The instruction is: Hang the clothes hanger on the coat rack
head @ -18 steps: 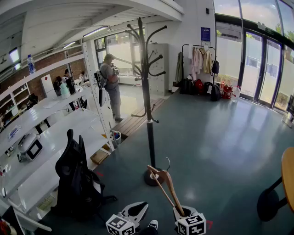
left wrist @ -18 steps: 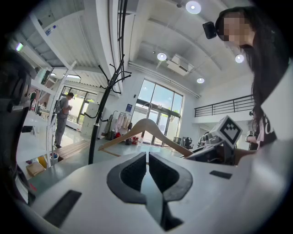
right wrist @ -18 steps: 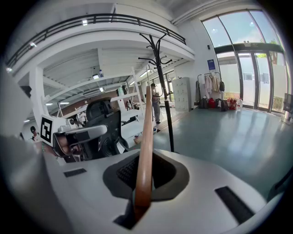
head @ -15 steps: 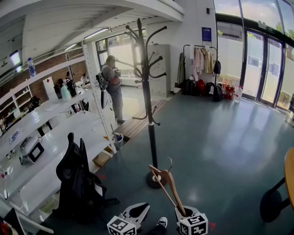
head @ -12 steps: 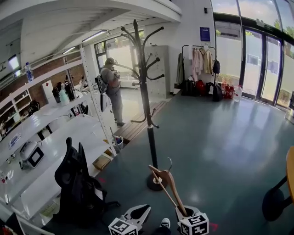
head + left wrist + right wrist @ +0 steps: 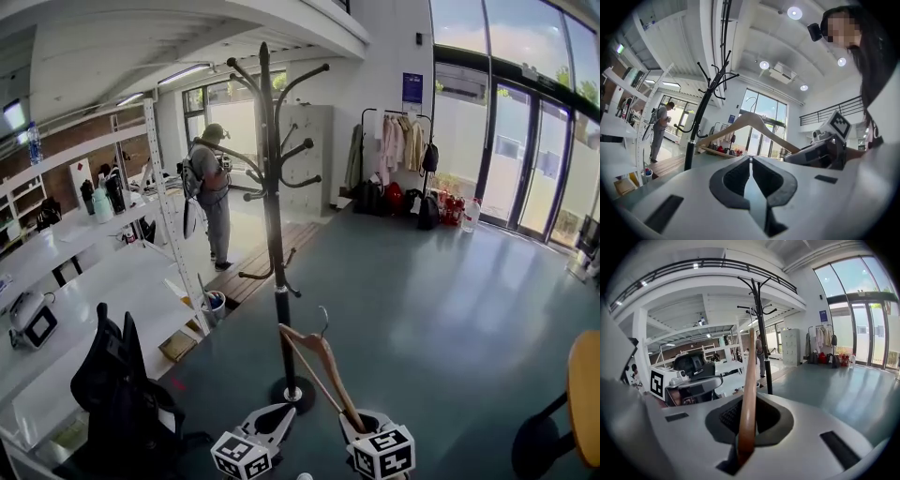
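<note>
A tall black coat rack [image 6: 277, 244] with curved hooks stands on the grey floor just ahead of both grippers. My right gripper [image 6: 361, 427] is shut on one arm of a wooden clothes hanger [image 6: 319, 370], which slants up and left, its metal hook [image 6: 323, 323] pointing up beside the rack's pole. In the right gripper view the hanger's arm [image 6: 749, 394] runs straight up between the jaws, with the rack [image 6: 763, 333] behind it. My left gripper [image 6: 272, 422] sits near the rack's base; in its own view the jaws [image 6: 750, 161] are shut on nothing and the hanger [image 6: 750, 119] crosses ahead.
A black office chair [image 6: 117, 394] stands at the left by white desks and shelving [image 6: 94, 281]. A person [image 6: 211, 202] stands beyond the rack. A garment rail with clothes [image 6: 398, 159] is at the back wall. A round wooden table's edge [image 6: 583, 394] shows at the right.
The head view has come nearer the coat rack; its base now lies just above the grippers. The hanger stays in the right gripper, tilted the same way.
</note>
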A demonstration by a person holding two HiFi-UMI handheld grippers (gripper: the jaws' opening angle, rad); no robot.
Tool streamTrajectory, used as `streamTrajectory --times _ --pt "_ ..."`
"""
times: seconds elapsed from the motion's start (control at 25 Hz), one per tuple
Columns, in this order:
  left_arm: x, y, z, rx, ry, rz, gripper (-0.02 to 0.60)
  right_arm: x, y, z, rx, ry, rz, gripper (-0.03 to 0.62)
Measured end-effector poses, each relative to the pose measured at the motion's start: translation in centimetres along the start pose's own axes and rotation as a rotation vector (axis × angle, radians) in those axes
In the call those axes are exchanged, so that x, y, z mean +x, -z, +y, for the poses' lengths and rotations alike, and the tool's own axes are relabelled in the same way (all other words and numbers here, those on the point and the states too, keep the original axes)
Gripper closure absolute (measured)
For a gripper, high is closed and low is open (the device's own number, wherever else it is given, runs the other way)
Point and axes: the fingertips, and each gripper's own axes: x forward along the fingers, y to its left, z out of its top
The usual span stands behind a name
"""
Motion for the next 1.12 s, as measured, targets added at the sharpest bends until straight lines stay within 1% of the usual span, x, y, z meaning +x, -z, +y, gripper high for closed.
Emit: streamTrajectory --times 0.12,0.28,0.36,0.52,0.64,0.76,0.88,0.96,1.12 --pt "2.8 -1.4 2.0 -0.001 -0.012 -0.026 0.578 1.8 -3.4 -1.9 -0.022 -0.018 -0.02 0.566" --pt "5.6 -1.2 3.3 0.0 -0.024 -0.005 0.578 3.9 -6.5 -4.7 -0.039 -0.056 -0.039 0.565" --pt "6.6 -1.3 3.9 -0.001 -0.047 0.004 0.578 4.7 -8.1 -5.8 -0.045 -0.092 -0.042 0.566" --pt "6.5 -1.1 5.8 -0.017 -0.114 0.006 0.578 6.9 -10.6 -6.5 -0.085 -0.153 -0.045 0.566" --pt "6.8 -1.1 7.0 -0.031 -0.188 -0.004 0.578 8.6 -12.7 -7.6 -0.1 -0.209 -0.053 0.566" --pt "7.7 -1.9 8.2 -0.046 -0.276 -0.046 0.578 10.3 -14.7 -9.1 -0.124 -0.262 -0.06 0.566" --pt "9.0 -2.9 9.0 -0.067 -0.357 -0.106 0.578 11.9 -17.2 -10.5 -0.175 -0.316 -0.048 0.566" --pt "9.6 -3.7 9.2 -0.079 -0.412 -0.128 0.578 12.8 -18.9 -11.2 -0.216 -0.352 -0.035 0.565" --pt "11.0 -2.4 9.1 -0.102 -0.46 -0.144 0.578 14.8 -21.5 -12.6 -0.286 -0.388 -0.029 0.566"
